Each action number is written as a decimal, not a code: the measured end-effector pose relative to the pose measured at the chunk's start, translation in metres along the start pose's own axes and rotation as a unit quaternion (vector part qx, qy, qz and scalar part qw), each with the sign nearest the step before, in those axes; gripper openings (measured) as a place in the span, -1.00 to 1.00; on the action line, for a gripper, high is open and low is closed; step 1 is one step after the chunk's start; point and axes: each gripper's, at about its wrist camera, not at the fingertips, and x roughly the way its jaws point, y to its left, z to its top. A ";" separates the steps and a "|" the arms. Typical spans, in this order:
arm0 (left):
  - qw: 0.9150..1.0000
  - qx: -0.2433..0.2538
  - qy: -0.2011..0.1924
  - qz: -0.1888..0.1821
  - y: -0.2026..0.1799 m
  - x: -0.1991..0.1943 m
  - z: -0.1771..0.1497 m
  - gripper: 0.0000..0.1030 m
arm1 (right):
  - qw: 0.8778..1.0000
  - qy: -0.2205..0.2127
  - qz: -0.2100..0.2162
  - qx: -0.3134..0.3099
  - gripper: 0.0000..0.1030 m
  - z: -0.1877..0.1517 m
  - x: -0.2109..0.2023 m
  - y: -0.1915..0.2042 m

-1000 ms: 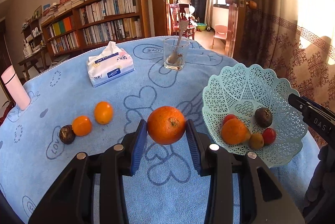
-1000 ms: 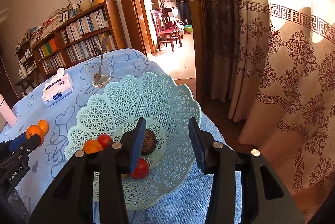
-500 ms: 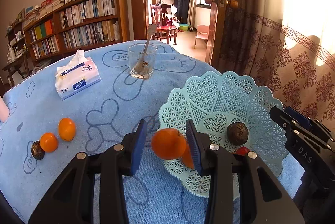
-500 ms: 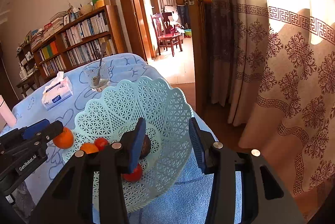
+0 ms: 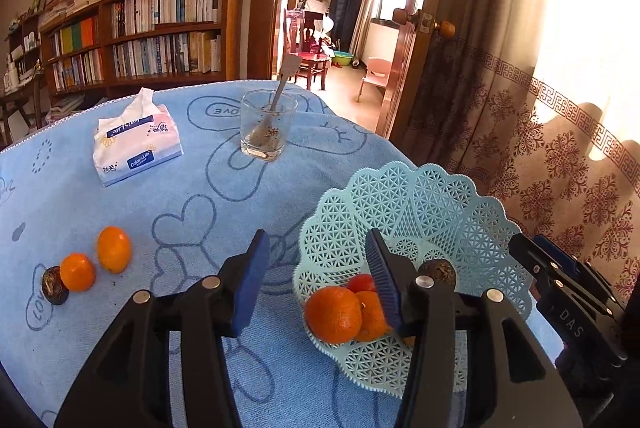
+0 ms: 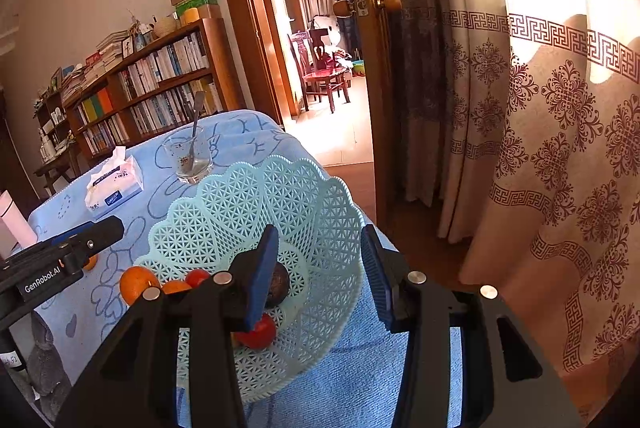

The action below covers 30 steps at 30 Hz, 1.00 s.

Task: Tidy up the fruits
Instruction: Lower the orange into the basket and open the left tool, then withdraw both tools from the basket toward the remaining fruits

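My left gripper (image 5: 316,264) hangs over the near left rim of the pale green lattice basket (image 5: 420,203). Its jaws are opening and nothing is between the pads. An orange (image 5: 334,314) lies free in the basket just below, against a second orange (image 5: 372,310), a red fruit (image 5: 360,282) and a dark fruit (image 5: 440,272). On the blue cloth to the left lie two small oranges (image 5: 114,248) (image 5: 77,272) and a dark fruit (image 5: 54,285). My right gripper (image 6: 319,260) is open and straddles the basket's (image 6: 248,195) right rim without pressing on it.
A tissue pack (image 5: 136,143) and a glass with a spoon (image 5: 266,129) stand farther back on the table. A white bottle (image 6: 14,224) is at the far left. The table edge, a patterned curtain (image 6: 560,147) and a doorway lie right of the basket.
My left gripper carried the orange rightward from over the cloth to the basket and opened. The orange now rests in the basket. The right gripper stayed put.
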 end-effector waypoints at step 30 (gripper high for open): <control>0.993 -0.075 0.002 0.094 0.096 -0.035 -0.029 0.20 | 0.978 0.097 0.140 -0.118 0.25 -0.022 0.030 0.106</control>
